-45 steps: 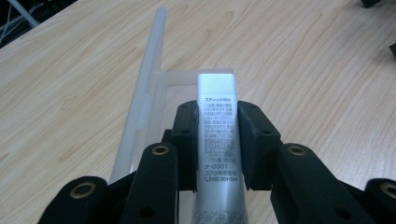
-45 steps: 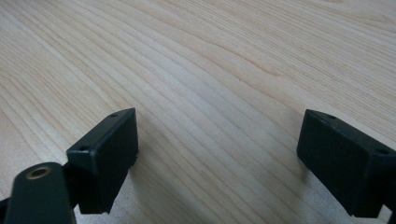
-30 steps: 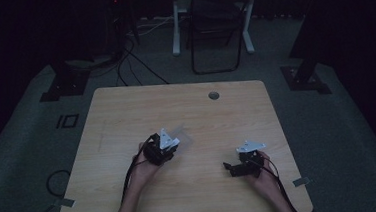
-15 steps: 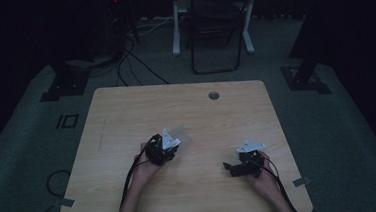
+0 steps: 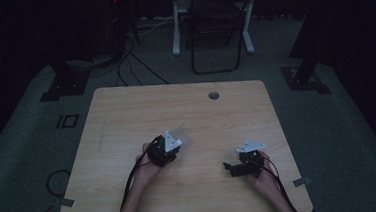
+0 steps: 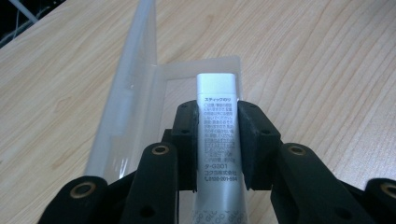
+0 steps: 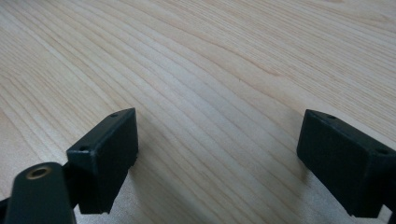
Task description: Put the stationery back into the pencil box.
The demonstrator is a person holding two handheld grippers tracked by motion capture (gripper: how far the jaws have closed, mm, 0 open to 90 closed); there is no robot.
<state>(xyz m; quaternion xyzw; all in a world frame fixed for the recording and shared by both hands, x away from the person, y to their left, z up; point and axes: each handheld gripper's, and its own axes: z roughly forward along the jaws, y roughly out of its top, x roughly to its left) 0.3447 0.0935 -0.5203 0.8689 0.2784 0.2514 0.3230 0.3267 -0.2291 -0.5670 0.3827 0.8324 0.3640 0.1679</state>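
A: What is the left tool (image 6: 218,140) doing?

B: Its two black pads pinch a silver glue stick (image 6: 218,140) from either side. The stick runs straight out between the jaws, printed label up, and its square end reaches a little past the pad tips.

A: And just beyond that?

B: A clear plastic package (image 6: 140,107) lies under and ahead of the stick's end, on the bench (image 6: 327,56). One flap of it stands up to the left of the jaws, while the flat part rests on the wood below the stick. The stick's far end is over the flat sheet; I cannot tell whether it touches it. Nothing else is seen inside the package.

A: How does it look from the high view?

B: The left tool (image 5: 174,140) sits near the middle of the bench (image 5: 126,115), with the pale package (image 5: 182,136) at its tip.

A: The right tool (image 7: 219,158)?

B: Its jaws are spread wide, with bare wood between them and nothing held. In the high view the right tool (image 5: 229,167) rests low over the bench, well apart from the left one, toward the near right corner.

A: Any change from a second ago?

B: None that I can see. Both hands and the package are where they were, and the left tool's grip looks the same.
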